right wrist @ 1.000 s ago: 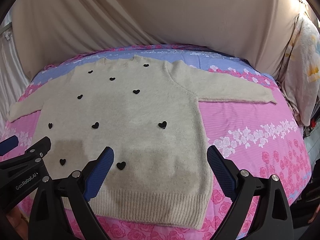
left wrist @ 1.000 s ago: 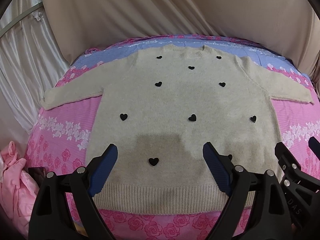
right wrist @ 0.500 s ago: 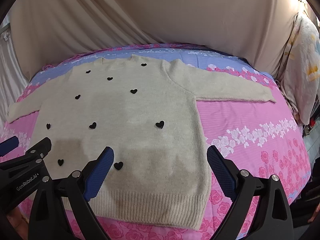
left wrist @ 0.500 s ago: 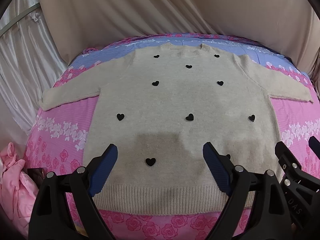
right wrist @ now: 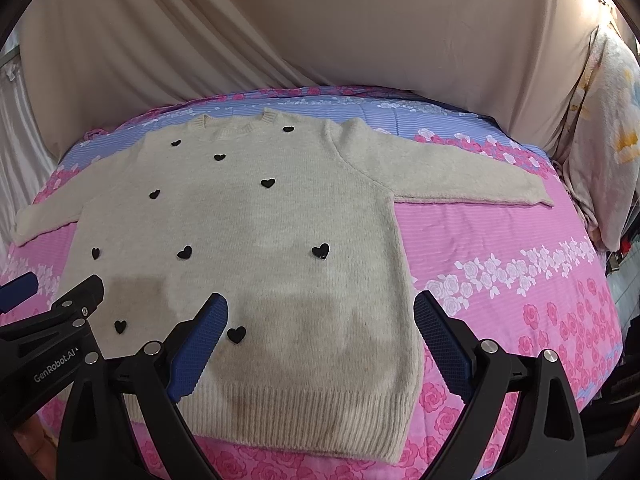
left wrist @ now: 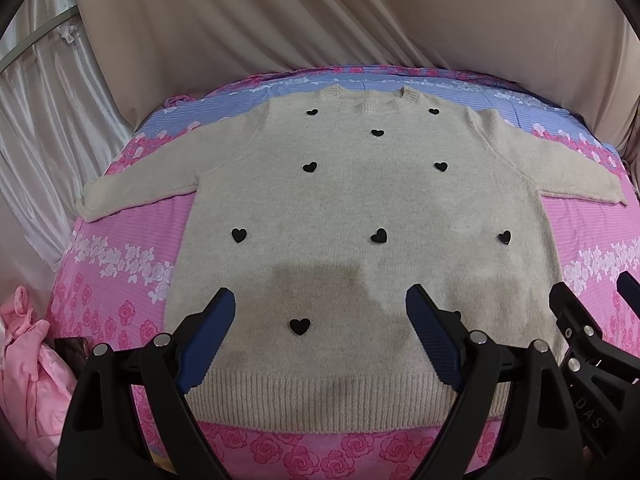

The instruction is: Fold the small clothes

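One sweater (left wrist: pixel 372 200), two hand-held grippers (left wrist: pixel 320 336) (right wrist: pixel 320 336)

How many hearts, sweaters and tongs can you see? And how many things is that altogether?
Small black hearts: 10
Cream knitted sweater: 1
Black, blue-tipped tongs: 2 (left tongs, right tongs)
Total: 13

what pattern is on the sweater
The sweater is plain beige knit dotted with small black hearts; clearest in the left wrist view.
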The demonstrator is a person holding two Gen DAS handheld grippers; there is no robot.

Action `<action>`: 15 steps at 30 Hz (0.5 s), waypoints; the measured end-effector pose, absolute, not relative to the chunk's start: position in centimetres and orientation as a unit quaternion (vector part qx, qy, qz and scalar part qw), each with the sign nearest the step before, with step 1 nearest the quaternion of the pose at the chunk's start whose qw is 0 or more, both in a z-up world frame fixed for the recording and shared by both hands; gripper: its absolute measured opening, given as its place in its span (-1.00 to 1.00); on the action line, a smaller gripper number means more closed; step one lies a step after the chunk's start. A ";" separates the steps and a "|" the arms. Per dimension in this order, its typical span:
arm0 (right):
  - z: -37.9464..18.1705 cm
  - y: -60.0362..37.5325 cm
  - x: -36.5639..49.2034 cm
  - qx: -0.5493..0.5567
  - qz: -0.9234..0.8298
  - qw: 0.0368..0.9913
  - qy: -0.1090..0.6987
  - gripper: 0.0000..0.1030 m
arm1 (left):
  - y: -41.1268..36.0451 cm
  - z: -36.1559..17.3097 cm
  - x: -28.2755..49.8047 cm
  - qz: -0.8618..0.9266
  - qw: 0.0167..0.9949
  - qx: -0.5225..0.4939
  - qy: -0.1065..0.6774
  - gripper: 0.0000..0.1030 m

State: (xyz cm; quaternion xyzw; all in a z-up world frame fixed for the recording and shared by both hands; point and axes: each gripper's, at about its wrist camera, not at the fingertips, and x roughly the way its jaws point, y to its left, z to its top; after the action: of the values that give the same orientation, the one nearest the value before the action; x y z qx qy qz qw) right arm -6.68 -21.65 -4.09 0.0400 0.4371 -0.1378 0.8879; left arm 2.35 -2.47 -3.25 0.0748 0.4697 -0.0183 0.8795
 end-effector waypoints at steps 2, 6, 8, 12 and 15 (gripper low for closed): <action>-4.2 -21.6 -6.3 0.040 -0.137 0.887 0.439 0.79 | -2.5 -3.3 2.4 -0.019 0.879 0.075 0.470 0.65; -4.3 -21.8 -5.7 0.041 -0.136 0.886 0.442 0.79 | -2.8 -3.4 3.0 -0.018 0.878 0.076 0.472 0.65; -4.4 -22.0 -5.5 0.042 -0.135 0.885 0.444 0.79 | -2.9 -3.5 3.4 -0.019 0.877 0.075 0.475 0.65; -4.9 -23.6 -4.4 0.058 -0.137 0.879 0.452 0.79 | -3.5 -3.7 4.2 -0.021 0.875 0.075 0.479 0.69; -5.5 -26.3 -3.6 0.074 -0.145 0.875 0.456 0.79 | -4.0 -3.8 5.0 -0.026 0.872 0.070 0.484 0.74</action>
State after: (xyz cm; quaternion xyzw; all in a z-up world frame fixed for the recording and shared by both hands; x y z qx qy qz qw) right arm -3.64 -26.25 -5.49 0.0735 0.4561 -0.1454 0.8749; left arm 4.95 -4.01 -3.84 0.0704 0.4841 -0.0265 0.8718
